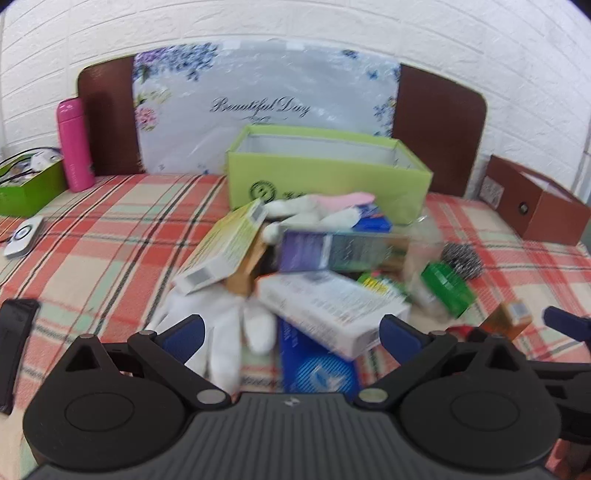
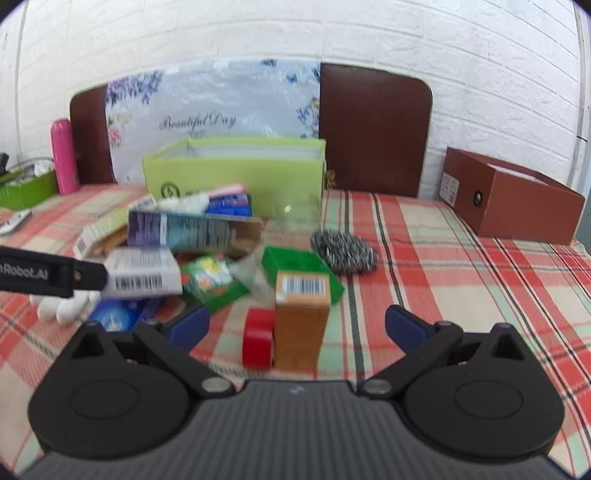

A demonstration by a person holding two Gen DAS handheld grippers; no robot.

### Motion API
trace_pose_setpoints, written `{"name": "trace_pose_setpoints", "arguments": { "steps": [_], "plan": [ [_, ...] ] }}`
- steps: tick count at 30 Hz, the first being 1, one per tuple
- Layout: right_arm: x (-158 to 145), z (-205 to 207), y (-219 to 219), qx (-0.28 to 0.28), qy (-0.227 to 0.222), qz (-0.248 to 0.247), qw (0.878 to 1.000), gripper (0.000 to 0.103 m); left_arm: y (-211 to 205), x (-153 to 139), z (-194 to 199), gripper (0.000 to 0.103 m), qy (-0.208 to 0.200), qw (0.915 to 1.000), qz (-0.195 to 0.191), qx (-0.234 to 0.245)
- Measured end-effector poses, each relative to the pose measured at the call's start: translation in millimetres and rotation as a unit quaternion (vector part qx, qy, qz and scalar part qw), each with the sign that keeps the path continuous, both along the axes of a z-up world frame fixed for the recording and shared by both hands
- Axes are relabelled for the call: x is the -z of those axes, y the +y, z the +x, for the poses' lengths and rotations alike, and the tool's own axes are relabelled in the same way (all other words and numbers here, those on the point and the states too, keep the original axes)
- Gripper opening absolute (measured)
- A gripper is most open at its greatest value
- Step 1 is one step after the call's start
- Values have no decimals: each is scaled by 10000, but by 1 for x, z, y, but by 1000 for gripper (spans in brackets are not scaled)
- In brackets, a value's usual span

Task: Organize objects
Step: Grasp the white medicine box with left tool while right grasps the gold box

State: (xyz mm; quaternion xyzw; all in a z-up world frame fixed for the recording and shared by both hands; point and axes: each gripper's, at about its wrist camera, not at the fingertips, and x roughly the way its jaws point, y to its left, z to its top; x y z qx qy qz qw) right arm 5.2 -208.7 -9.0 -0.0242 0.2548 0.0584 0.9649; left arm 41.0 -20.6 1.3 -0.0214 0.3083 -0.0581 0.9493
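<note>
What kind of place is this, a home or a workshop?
Probably a home, likely a bedroom: a plaid cloth covers a bed-like surface, with a brown headboard against a white brick wall behind it.

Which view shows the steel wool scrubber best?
The right wrist view: the steel wool scrubber lies whole and unobstructed on the plaid cloth, fairly central. In the left wrist view the scrubber sits far right, smaller, partly hidden behind the green box.
</note>
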Motion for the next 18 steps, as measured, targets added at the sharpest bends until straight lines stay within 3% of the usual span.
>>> {"name": "trace_pose_setpoints", "arguments": {
  "steps": [3,5,7,8,10,13,15,18],
  "plan": [
    [-6,12,-1,75,-149,94,9998,102,-17,-4,16,103,-19,9999,-33,151],
    [-4,19,-3,151,-124,69,9998,82,-27,1,31,103,107,9998,40,187],
    [2,18,-8,146,15,108,9998,49,-31,10,44,103,290,9991,226,195],
    [5,13,-11,131,52,175,9997,44,-30,16,47,101,394,9986,287,185],
    [10,-2,-18,131,69,257,9996,41,-20,22,45,74,515,9981,168,285],
    [20,-28,-22,4,177,175,9997,39,6,24,29,53,574,9965,-371,491],
    [29,-41,-23,-197,429,143,9988,39,20,26,14,51,623,9952,-476,580],
    [38,-53,-22,-369,693,-25,9969,39,31,25,-8,51,658,9958,-301,560]
  ]
}}
